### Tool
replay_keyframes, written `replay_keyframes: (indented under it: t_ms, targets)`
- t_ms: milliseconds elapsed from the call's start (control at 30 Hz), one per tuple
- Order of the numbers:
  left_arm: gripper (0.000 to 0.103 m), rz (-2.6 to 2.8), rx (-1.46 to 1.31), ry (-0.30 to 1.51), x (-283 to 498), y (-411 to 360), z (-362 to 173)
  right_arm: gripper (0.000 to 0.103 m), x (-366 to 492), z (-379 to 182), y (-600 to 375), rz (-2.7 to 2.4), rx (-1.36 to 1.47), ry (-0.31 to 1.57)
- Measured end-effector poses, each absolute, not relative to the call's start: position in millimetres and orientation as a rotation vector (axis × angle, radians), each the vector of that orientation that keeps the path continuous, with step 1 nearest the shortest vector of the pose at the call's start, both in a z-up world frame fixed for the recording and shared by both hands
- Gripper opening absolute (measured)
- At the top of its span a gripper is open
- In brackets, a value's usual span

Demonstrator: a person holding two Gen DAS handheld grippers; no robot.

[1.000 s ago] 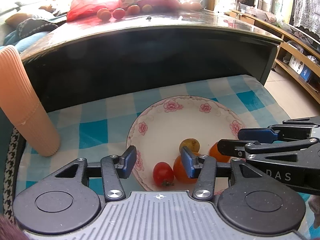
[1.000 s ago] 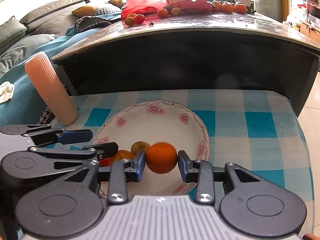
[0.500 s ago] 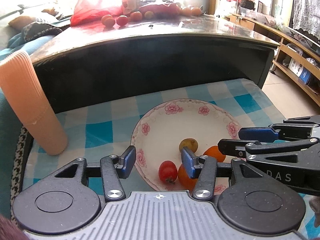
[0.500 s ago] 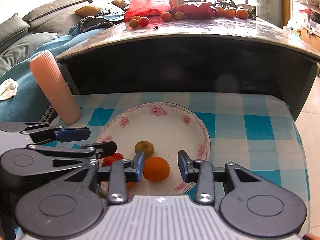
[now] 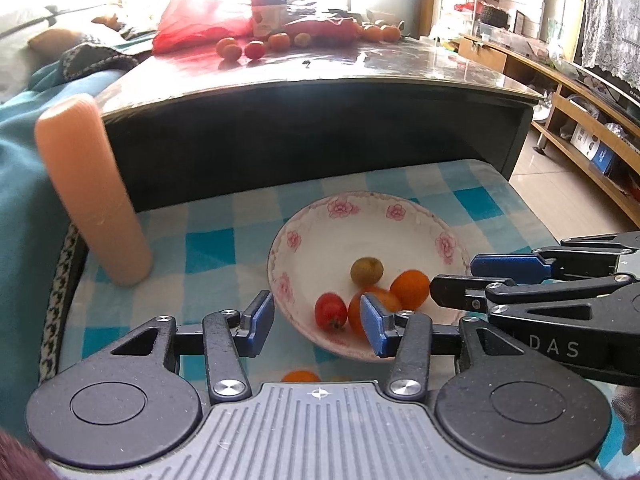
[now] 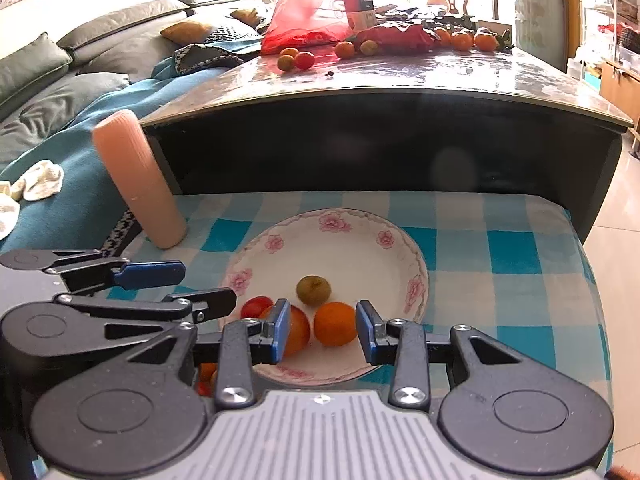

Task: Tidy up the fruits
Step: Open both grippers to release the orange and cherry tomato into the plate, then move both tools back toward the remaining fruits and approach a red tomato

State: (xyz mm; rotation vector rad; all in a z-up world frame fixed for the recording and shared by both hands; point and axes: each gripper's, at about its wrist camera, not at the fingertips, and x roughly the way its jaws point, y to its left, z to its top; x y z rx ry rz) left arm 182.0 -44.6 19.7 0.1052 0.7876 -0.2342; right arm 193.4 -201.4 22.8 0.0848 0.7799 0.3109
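- Plate (image 6: pixel 416 258): white, pink flowers, on a checked cloth.
- In it, clustered near the front: olive fruit (image 6: pixel 313 290), two oranges (image 6: pixel 335 324), red tomato (image 5: pixel 330 311).

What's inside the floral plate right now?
The white floral-rimmed plate holds four fruits: a small red tomato, two orange tangerines and a yellowish-green round fruit. The plate's near rim is covered by the tool bodies, so anything there is hidden.

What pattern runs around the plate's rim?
Pink flowers on white around the plate; clearest in the right wrist view.
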Motion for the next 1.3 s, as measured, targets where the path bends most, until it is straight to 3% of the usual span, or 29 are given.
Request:
replay_keyframes:
  t_ms: [1300]
  targets:
    - [0.051, -0.189, 0.140, 0.894, 115.9, -7.5, -4.9, 0.052, 134.2, 3.6, -152.8, 0.406, 0.005, 0.870]
